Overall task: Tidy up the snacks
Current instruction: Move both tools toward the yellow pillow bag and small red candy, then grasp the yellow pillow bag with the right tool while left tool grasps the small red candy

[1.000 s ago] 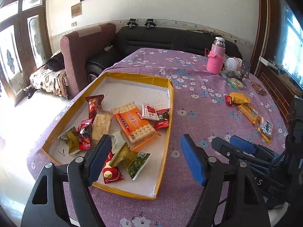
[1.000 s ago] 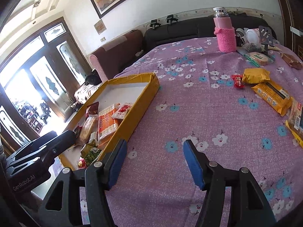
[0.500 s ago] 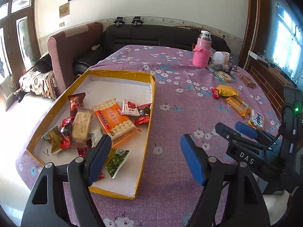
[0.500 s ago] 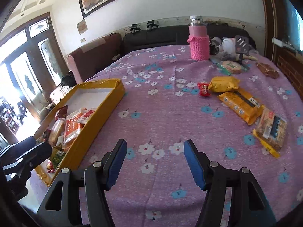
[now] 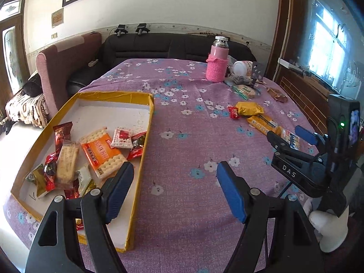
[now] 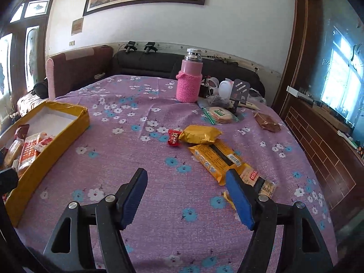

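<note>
Left wrist view looks low across the tray [image 5: 149, 122]; right wrist faces mid-table; both share the pink flask [image 6: 189, 79]

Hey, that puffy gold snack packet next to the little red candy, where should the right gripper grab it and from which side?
Probably from above, across the short width of the gold packet, near its middle. It lies flat on the tablecloth, and its pillowed body gives the open right gripper something to pinch. The red candy touches its left end and a long yellow pack lies just in front, so avoid those sides.
</note>
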Demonstrator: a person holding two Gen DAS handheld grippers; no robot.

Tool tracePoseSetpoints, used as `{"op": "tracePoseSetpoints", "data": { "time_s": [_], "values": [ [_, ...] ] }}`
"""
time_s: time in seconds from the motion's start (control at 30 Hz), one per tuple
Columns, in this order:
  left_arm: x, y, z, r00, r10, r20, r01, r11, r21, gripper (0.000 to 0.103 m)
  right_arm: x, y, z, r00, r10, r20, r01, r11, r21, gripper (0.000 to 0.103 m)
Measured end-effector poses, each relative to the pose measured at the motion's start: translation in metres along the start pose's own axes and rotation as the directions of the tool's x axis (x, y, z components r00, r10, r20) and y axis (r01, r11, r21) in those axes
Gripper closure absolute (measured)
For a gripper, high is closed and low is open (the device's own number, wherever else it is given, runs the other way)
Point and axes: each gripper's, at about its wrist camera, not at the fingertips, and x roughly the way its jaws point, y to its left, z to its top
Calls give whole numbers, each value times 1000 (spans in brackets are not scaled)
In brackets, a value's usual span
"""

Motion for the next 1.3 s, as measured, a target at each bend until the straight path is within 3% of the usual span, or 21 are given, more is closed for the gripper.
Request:
{"op": "tracePoseSetpoints", "data": {
  "time_s": [0.13, 0.33, 0.47, 0.57, 0.7, 0.83, 1.0, 1.03, 1.07, 1.13, 1.3],
  "values": [
    [0, -13, 1, 999, -39, 24, 38, 998, 41, 28, 23, -20, 8, 998, 4, -58, -2, 999, 33, 30],
    [20, -21, 4, 995, -92, -28, 93, 995, 40, 28, 51, -67, 26, 990, 76, -115, -60, 989, 136, 30],
    [29, -19, 4, 994, -102, -41, 102, 995, 20, 28, 72, -124, 42, 973, 191, -133, -138, 934, 330, 30],
    [37, -17, 2, 992, -113, -57, 114, 994, 4, 28, 94, -144, 53, 950, 269, -159, -189, 900, 392, 30],
    [44, -17, 0, 990, -118, -77, 119, 993, 5, 28, 126, -138, 60, 933, 295, -207, -198, 899, 390, 30],
    [48, -16, 0, 989, -121, -87, 121, 993, -2, 28, 163, -120, 69, 906, 356, -228, -236, 873, 427, 30],
    [44, -9, 0, 990, -111, -82, 110, 994, -17, 28, 206, -100, 88, 928, 275, -253, -166, 910, 380, 31],
    [43, -7, 0, 991, -109, -81, 108, 994, -20, 28, 214, -98, 90, 923, 279, -264, -165, 910, 381, 36],
    [43, -5, 0, 991, -106, -80, 105, 994, -24, 28, 221, -96, 91, 910, 307, -279, -183, 901, 394, 43],
    [42, 0, -1, 992, -104, -78, 101, 994, -37, 28, 226, -90, 90, 872, 380, -310, -237, 880, 412, 70],
    [46, 9, -1, 988, -126, -90, 118, 990, -81, 28, 200, -55, 70, 753, 538, -380, -405, 833, 378, 73]
  ]
}}
